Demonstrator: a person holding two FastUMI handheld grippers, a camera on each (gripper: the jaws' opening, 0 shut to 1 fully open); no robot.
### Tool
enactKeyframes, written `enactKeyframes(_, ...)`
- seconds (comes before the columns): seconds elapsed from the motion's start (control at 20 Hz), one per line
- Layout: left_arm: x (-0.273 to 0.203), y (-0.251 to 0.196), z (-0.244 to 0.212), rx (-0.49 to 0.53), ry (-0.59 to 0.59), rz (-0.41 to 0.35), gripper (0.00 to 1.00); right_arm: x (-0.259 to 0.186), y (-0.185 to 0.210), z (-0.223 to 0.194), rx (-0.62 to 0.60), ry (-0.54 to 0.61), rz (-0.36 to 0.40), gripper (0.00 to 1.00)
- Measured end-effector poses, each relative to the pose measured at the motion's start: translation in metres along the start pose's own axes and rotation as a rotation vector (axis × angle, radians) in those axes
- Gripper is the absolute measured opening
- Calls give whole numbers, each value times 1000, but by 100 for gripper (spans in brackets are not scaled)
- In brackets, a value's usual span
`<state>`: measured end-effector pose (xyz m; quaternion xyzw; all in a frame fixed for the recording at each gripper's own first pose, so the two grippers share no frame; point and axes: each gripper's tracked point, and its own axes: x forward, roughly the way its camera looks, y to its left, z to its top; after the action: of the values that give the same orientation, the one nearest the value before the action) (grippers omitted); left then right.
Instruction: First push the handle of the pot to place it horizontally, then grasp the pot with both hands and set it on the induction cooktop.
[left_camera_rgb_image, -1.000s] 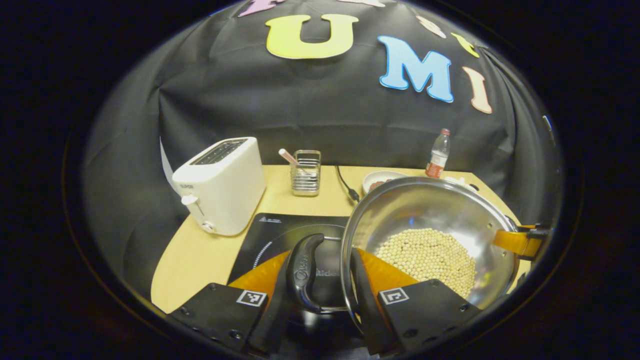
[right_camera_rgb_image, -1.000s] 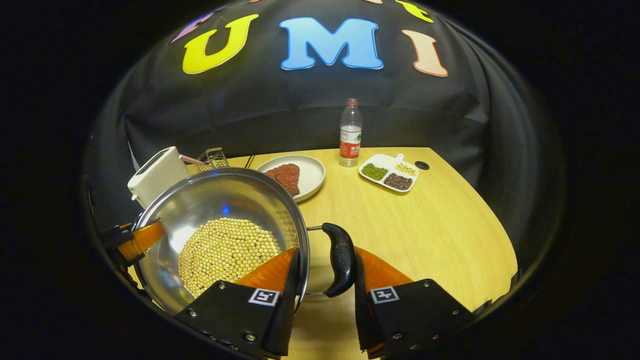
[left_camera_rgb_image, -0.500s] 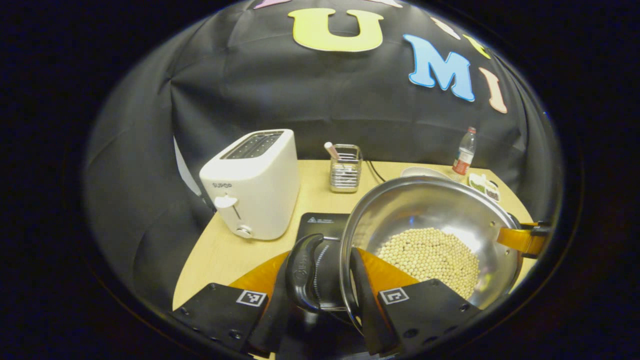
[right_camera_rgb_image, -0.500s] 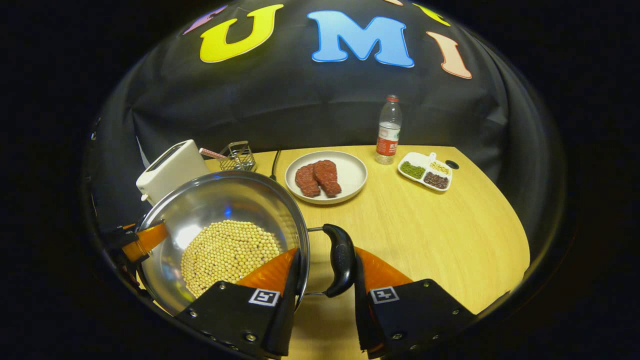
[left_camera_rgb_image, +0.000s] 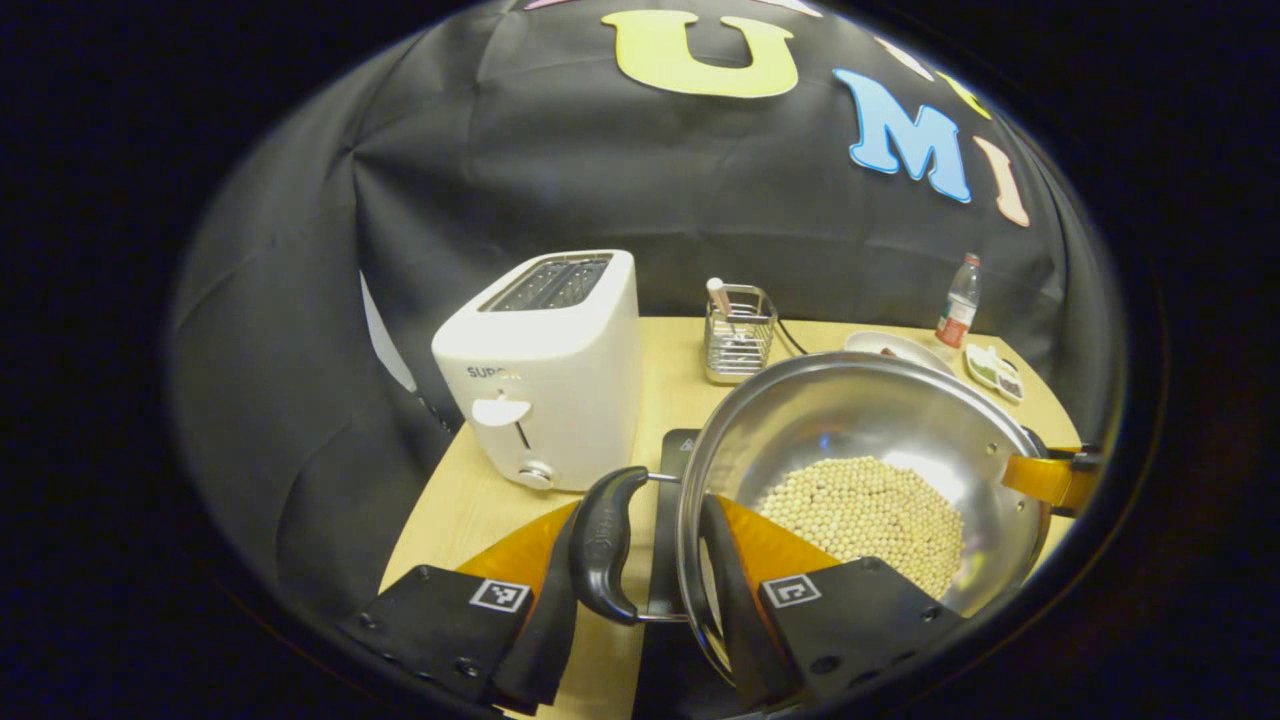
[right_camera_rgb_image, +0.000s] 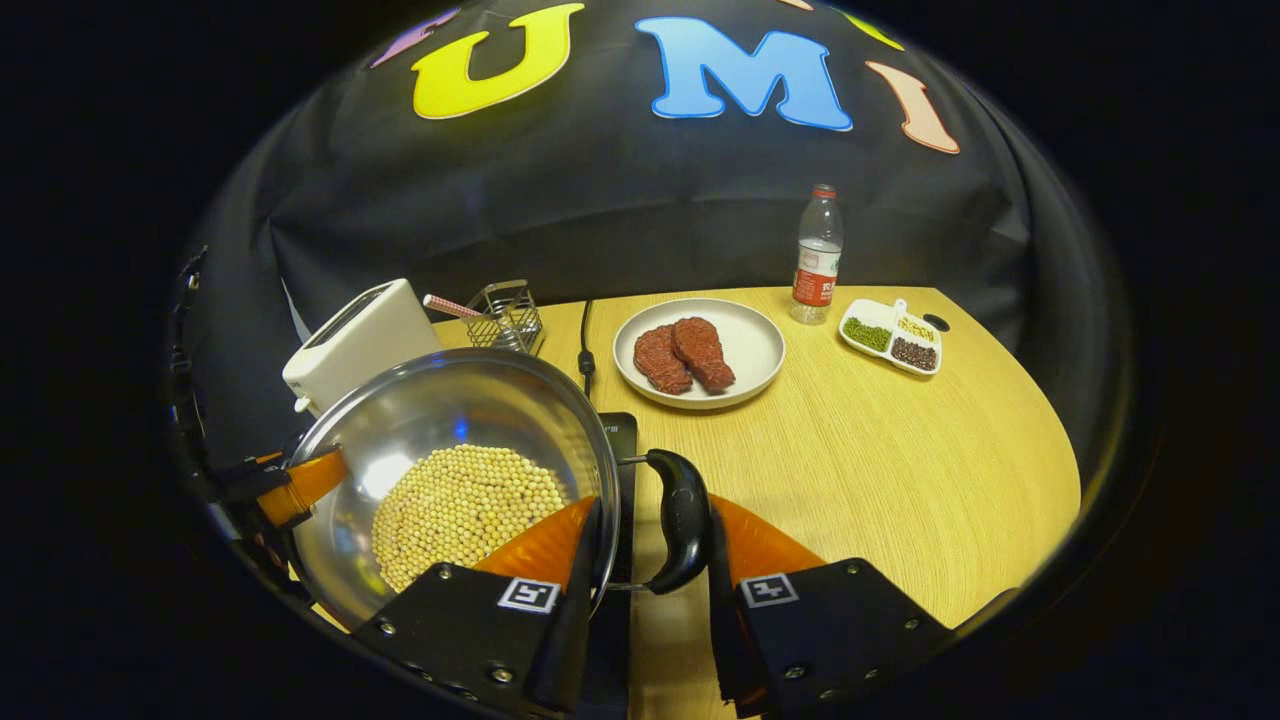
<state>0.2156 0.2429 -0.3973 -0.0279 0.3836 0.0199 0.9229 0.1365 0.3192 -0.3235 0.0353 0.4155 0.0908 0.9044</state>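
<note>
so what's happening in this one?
A person holds the steel pot of soybeans by both side handles. The left tongs straddle the left handle; the right tongs straddle the right handle. The pot hangs over the black induction cooktop, beside the toaster. Whether it has touched down can't be told.

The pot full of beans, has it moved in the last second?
Yes. The pot has shifted leftward, over the cooktop and nearer the toaster.
</note>
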Motion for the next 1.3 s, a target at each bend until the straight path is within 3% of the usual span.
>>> enactKeyframes(0.15,1,5,0,-21,-14,11,70,2,2,1,2,-11,31,52)
enactKeyframes(0.2,-3,7,1,-19,-30,34,72,2,6,2,6,-15,61,57)
enactKeyframes(0.25,-7,9,11,-12,-75,60,82,-1,2,5,3,-28,56,60)
enactKeyframes(0.3,-14,9,26,1,-135,84,88,-5,-2,11,-3,-51,52,69)
enactKeyframes(0.4,-29,1,50,12,-221,102,100,-16,-17,22,-24,-97,33,100)
enactKeyframes(0.45,-39,-6,59,19,-247,106,100,-23,-24,28,-36,-123,30,96)
enactKeyframes(0.65,-93,-41,91,27,-365,108,99,-58,-79,56,-67,-248,-27,96)
enactKeyframes(1.3,-276,-250,113,16,-584,27,98,-236,-260,79,-124,-542,-58,96)
